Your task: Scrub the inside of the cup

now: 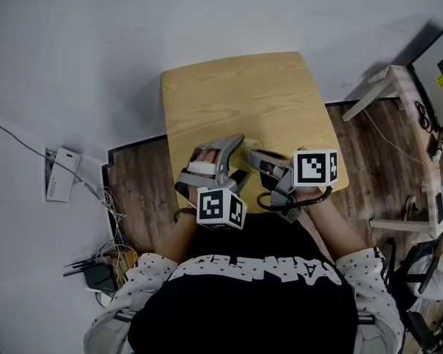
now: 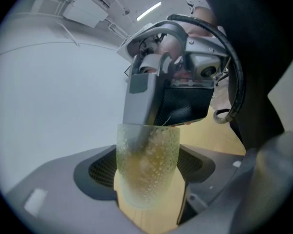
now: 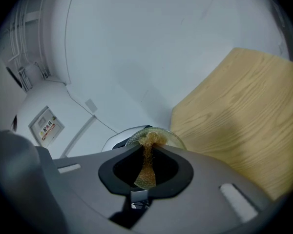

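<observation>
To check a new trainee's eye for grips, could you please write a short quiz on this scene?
1. What does the left gripper hold? A) a plate B) the cup C) nothing
2. True or false: the right gripper is empty.
3. Where does the far end of the scrubber go?
Key: 1 B. 2 False: its jaws are shut on the scrubber. 3 Into the cup's mouth.
</observation>
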Available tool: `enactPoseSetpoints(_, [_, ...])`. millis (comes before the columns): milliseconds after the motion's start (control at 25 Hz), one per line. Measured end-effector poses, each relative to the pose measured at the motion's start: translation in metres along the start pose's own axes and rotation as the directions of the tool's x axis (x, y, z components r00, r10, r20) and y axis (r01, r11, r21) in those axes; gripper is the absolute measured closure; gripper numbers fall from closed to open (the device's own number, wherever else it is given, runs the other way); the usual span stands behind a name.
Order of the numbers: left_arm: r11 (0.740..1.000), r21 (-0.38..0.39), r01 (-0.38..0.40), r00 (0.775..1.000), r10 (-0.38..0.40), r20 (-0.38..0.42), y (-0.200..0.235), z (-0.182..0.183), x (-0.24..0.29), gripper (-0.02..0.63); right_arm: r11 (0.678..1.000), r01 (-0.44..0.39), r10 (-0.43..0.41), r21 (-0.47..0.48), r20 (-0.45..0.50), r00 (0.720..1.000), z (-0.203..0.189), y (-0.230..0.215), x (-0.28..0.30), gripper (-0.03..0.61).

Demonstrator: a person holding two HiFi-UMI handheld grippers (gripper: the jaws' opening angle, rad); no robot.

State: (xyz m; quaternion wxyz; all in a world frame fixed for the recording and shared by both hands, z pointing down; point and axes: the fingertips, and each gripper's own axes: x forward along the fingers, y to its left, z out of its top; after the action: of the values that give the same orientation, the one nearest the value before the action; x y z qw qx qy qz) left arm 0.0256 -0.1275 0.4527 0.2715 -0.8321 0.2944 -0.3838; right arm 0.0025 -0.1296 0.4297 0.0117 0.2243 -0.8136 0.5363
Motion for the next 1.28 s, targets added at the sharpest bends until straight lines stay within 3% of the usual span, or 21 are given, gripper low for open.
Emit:
enactPoseSetpoints(280, [0.999, 0.005, 0.038, 0.999, -0.038, 0.014, -0.005, 0.002, -0.003, 0.245, 0.991, 0.042, -0.048, -0.128, -0.045, 0.998, -0.008, 0.000, 0.000, 0.531])
enactPoseSetpoints(560, [0.997, -0.032, 0.070, 0.997, -0.069, 0.036, -0.004, 0.000, -0.003, 0.245, 0.935, 0.080, -0.123, -0.346, -0.105, 0.987, -0.013, 0.003, 0.005, 0.531])
enactPoseSetpoints(720, [0.994, -0.035, 0.102, 0.994, -0.101, 0.039, -0.004, -0.005, -0.004, 0.245, 0.872, 0.074, -0.168, -0.484, -0.154, 0.974, -0.017, 0.006, 0.009, 0.531])
enactPoseSetpoints(920, [0.988, -0.062, 0.140, 0.990, -0.137, 0.040, -0.004, -0.010, -0.006, 0.245, 0.766, 0.047, -0.240, -0.641, -0.218, 0.946, -0.024, 0.006, 0.015, 0.531])
enactPoseSetpoints(1120, [0.982, -0.093, 0.167, 0.986, -0.163, 0.045, -0.006, -0.011, -0.005, 0.245, 0.700, -0.005, -0.266, -0.714, -0.267, 0.926, -0.028, 0.006, 0.015, 0.531])
enactPoseSetpoints(1280, [0.972, -0.117, 0.206, 0.978, -0.200, 0.054, -0.009, -0.013, -0.004, 0.245, 0.611, -0.080, -0.316, -0.788, -0.335, 0.888, -0.033, 0.004, 0.015, 0.531])
